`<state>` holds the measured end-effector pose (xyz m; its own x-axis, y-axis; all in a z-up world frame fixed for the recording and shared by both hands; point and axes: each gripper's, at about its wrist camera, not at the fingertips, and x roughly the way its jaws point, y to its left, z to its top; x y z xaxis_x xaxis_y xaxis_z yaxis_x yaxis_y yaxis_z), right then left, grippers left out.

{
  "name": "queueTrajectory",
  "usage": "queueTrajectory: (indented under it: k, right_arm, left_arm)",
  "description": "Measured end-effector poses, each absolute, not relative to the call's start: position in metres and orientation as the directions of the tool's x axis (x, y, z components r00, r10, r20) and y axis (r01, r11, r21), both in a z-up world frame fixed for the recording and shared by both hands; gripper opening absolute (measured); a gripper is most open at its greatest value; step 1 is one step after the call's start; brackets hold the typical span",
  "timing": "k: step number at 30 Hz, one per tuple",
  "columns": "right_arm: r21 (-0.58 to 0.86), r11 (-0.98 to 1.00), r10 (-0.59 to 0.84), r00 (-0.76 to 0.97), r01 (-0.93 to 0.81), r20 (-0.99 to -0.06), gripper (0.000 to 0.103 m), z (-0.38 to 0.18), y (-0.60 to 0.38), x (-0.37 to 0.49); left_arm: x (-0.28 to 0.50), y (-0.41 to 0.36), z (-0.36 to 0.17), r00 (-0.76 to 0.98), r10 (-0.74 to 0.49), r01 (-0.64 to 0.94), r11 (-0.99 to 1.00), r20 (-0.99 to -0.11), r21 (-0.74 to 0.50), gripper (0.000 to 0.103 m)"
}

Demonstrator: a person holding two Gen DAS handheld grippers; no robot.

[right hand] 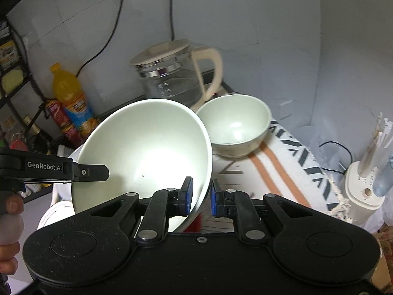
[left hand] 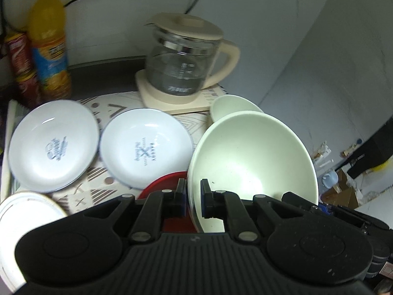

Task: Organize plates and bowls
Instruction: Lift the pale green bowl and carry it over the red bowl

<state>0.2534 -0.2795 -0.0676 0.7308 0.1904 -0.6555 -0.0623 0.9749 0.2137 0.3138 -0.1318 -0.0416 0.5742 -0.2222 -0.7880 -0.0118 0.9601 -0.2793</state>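
Dishes and other things, counted

Two pale green bowls [left hand: 253, 157] [left hand: 233, 107], two white plates with blue print [left hand: 52, 145] [left hand: 146, 147], one red plate [left hand: 167, 184], one white gold-rimmed plate [left hand: 27, 209], one glass kettle [left hand: 184, 66], one orange drink bottle [left hand: 49, 41], one red can [left hand: 21, 66], two tools [left hand: 192, 199] [right hand: 201, 196].

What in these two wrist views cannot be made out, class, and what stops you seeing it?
- Red dish, left wrist view: mostly hidden behind the left claw and the large pale bowl; shape unclear.
- Printed plate, left wrist view: logo too blurred to read.
- Beige-rimmed plate, left wrist view: cut off by the frame edge.
- Bottle label, right wrist view: too small.
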Motion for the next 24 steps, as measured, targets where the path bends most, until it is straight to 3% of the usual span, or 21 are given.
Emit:
queueTrajectory:
  k: [12,24]
  right_arm:
    - [0.217,0.966,0.255,0.683,-0.143,-0.684,0.015,-0.08,-0.243,0.257]
    - [0.199,0.971,0.239,0.621,-0.135,-0.746,0.015,-0.101,-0.235,0.261]
  left_arm:
    - [0.297,-0.096,-0.05,0.567,-0.166,-0.104,0.957,-0.807,-0.27,0.009]
    - [0.297,-0.09,-0.081,0.493,-0.188,-0.137,0.947,-0.849,-0.289,0.009]
